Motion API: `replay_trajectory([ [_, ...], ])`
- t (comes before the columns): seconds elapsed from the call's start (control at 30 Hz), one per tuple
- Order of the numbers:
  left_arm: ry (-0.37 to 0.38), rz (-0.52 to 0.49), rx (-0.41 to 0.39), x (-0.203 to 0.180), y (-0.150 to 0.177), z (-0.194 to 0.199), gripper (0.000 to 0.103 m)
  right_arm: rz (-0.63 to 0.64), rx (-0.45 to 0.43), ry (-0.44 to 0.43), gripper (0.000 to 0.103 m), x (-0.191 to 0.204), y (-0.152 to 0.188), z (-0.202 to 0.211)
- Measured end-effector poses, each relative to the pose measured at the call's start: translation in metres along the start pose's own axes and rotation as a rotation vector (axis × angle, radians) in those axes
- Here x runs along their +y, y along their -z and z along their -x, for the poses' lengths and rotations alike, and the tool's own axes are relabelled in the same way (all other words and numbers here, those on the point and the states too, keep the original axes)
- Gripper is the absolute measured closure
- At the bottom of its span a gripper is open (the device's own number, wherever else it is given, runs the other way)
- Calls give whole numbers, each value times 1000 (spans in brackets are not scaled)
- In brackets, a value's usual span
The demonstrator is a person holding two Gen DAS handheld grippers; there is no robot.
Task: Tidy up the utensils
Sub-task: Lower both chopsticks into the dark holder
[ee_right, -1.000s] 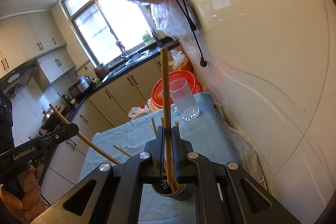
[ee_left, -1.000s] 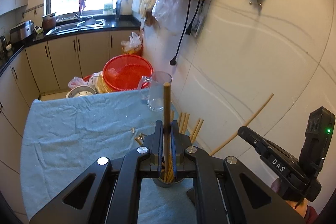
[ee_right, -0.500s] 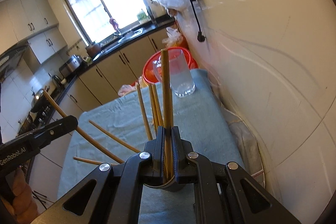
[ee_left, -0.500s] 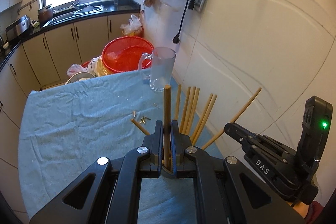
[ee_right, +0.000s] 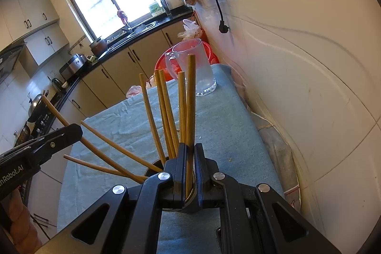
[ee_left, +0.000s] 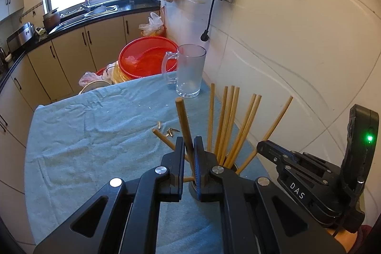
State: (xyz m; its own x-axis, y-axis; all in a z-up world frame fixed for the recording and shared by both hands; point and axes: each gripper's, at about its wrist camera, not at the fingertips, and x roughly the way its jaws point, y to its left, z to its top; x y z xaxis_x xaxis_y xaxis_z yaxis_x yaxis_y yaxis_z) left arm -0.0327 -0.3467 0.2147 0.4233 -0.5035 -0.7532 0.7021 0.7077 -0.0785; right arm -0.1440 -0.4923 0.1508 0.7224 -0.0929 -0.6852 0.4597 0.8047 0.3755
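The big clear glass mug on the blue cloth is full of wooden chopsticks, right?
Not quite. In the left wrist view the clear glass mug on the blue cloth is empty; the wooden chopsticks stand in a small dark cup nearer the camera.

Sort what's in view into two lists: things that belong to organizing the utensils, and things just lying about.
Part of the job:
- chopstick clamped in the left hand-held gripper
- chopstick clamped in the right hand-held gripper
- chopsticks in the holder
- holder cup

Lying about:
- glass mug
- red basin
- blue cloth
- scraps
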Motion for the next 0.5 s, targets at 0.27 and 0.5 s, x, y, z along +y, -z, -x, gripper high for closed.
replay_trajectory([
  [0.27, -20, -23, -4, -2, 1, -8, 95, 3, -3, 12, 96, 4, 3, -2],
  [0.5, -34, -30, -17, 0, 1, -11, 94, -7, -19, 7, 95, 4, 2, 4],
])
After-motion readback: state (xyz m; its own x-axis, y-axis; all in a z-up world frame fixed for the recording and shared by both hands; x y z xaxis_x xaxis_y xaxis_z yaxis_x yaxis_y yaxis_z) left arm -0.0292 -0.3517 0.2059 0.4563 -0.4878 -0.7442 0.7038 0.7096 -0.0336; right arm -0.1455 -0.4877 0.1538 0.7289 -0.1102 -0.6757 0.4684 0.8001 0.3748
